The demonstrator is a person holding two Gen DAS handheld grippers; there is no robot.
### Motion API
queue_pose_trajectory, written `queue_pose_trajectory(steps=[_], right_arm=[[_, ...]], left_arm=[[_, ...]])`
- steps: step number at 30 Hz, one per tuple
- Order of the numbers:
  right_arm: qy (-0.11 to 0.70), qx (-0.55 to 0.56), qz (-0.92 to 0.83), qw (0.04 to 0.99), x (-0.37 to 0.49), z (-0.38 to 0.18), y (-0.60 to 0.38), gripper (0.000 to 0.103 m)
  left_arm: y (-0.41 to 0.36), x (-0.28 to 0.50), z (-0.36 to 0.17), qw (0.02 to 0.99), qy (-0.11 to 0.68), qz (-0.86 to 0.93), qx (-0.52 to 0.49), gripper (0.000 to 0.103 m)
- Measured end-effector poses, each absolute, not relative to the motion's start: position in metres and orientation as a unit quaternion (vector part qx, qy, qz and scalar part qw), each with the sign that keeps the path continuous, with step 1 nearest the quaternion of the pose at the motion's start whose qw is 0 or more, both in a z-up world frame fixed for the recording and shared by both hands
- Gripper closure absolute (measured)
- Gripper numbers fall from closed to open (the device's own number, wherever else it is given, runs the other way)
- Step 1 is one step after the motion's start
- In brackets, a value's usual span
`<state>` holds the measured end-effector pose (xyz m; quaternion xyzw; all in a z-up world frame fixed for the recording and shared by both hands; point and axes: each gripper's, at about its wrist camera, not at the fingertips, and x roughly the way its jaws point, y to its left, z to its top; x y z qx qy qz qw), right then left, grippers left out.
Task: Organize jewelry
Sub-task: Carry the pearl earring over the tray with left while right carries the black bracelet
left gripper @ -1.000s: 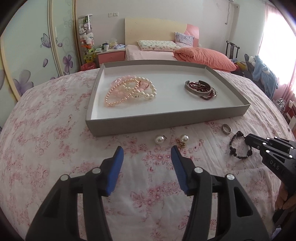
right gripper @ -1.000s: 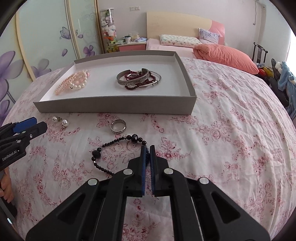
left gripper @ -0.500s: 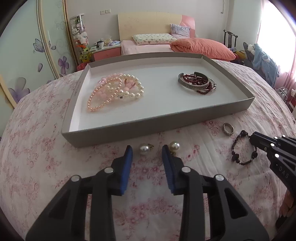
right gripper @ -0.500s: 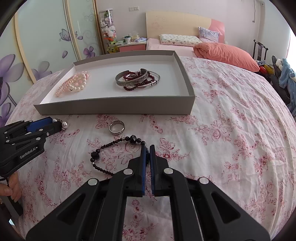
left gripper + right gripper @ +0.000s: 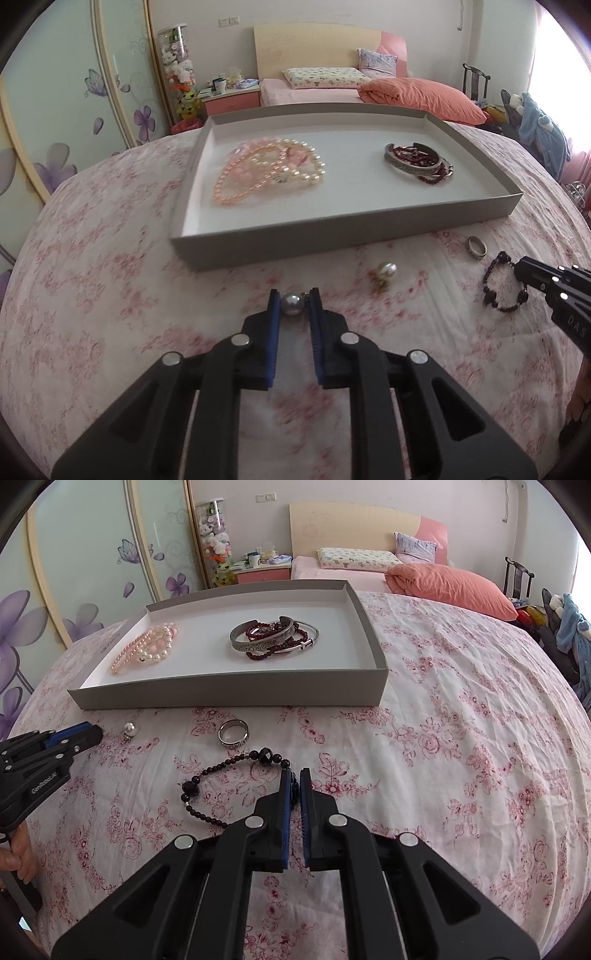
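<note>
Left gripper closing in on a pearl earring lying on the floral bedspread just in front of the tray – jaws have just been narrowing, bead sits between the blue pads, pads at or nearly at the bead; firm pinch not confirmed. Right gripper pressed together on the near side of the black bead bracelet, strand caught between the pads at the tips, rest of the loop flat on the cloth.

Risks, as judgement: round smooth pearl likely to squirt out sideways if pads bite off-centre; small hook on the earring could snag the fabric on lift; soft bedding gives under pressure, so pads may grab cloth along with the bead. Bracelet held by one thin strand – could slip or swing and drag the ring beside it.

Counts:
- pearl earrings: 2 – one between the left pads, second earring loose to its right
- rings on the cloth: 1
- black bracelets on the cloth: 1
- in the tray: pile of pearl strands at left, exact number unclear; stack of bangles at right, silver cuff, thin silver bangle and dark red beads, total unclear
- trays: 1
</note>
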<state>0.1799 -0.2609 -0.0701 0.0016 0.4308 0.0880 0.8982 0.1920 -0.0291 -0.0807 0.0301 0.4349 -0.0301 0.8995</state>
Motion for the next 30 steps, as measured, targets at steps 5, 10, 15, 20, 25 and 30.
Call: queue_pose_trajectory(steps=[5,10,15,20,25,30], right_arm=[[0.431,0.004,0.089,0.898,0.178,-0.070,-0.260,0.090],[0.430,-0.007,0.089,0.898,0.178,-0.070,-0.259,0.092],[0.430,-0.002,0.094,0.898,0.178,-0.070,-0.259,0.094],[0.430,0.006,0.095,0.898,0.178,-0.070,-0.262,0.098],[0.410,0.011,0.111,0.905,0.171,-0.063,-0.260,0.098],[0.375,0.025,0.136,0.917,0.163,-0.045,-0.258,0.098]], left_arm=[[-0.014,0.179,-0.080,0.901,0.433,-0.024,0.019,0.087],[-0.012,0.177,-0.080,0.901,0.433,-0.024,0.014,0.086],[-0.011,0.177,-0.080,0.901,0.434,-0.027,0.008,0.086],[-0.010,0.176,-0.079,0.900,0.434,-0.029,0.004,0.086],[-0.008,0.176,-0.078,0.901,0.432,-0.029,-0.002,0.087],[-0.002,0.170,-0.076,0.903,0.428,-0.021,-0.015,0.087]])
